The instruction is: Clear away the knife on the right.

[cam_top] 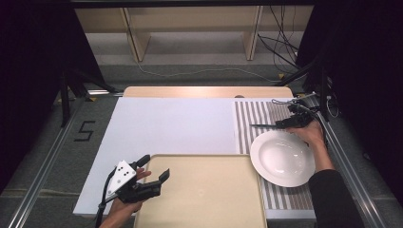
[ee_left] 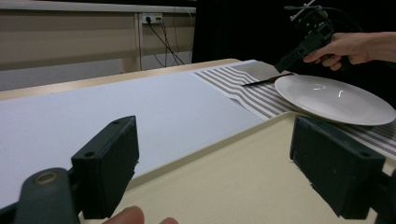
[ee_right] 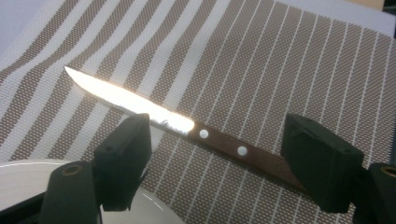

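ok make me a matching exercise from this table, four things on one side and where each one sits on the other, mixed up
Things:
1. round white plate
2. wooden-handled steel knife
3. beige rectangular plastic tray
4. brown-and-white striped woven placemat

Places:
A. flat on the stripes, between the open jaws of the right hand-held gripper
B. under the plate, at the table's right side
C. near edge of the table, left of the plate
D. on the striped mat, beside the tray

Pairs: 1-D, 2-A, 3-C, 4-B

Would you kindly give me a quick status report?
Right gripper open over wooden-handled steel knife on striped placemat. Left gripper open above beige tray. White plate beside knife.
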`<state>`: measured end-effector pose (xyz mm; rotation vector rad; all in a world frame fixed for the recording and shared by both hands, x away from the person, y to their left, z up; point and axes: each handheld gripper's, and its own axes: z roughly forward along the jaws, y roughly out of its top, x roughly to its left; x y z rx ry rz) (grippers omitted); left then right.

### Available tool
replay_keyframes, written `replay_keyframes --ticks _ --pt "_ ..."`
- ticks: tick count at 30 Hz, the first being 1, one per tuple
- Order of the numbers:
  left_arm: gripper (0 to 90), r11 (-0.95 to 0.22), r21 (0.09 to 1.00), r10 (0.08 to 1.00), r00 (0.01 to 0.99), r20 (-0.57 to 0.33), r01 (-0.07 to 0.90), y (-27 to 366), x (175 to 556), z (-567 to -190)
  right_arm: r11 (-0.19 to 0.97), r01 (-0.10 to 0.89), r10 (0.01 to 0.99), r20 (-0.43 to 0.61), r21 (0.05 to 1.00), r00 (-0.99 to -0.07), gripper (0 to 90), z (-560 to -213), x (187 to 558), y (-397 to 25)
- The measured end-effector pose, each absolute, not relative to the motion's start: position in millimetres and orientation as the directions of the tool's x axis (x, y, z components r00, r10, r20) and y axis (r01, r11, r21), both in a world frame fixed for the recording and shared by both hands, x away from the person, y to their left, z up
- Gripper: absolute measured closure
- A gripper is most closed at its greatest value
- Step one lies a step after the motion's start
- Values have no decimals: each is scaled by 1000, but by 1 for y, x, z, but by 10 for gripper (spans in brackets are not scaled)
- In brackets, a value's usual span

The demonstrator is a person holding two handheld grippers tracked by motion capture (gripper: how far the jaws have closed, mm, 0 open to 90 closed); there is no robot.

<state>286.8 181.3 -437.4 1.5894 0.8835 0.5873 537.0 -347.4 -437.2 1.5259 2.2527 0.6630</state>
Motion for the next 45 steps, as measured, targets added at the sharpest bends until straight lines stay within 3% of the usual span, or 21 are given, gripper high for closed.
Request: replay_keyframes --ticks 26,29,32,45 --pt "155 -35 975 801 590 -104 220 181 286 -436 298 846 940 21 443 -342 261 -459 554 -352" --pt "155 -36 974 801 590 -104 221 181 286 -436 313 849 937 9 427 -350 314 -458 553 -353" --pt "155 -36 975 801 590 -104 221 181 286 -436 315 857 936 15 407 -351 425 -458 552 -355" --pt "155 -39 974 800 591 -103 222 181 286 -436 393 848 912 -34 356 -409 685 -455 553 -345"
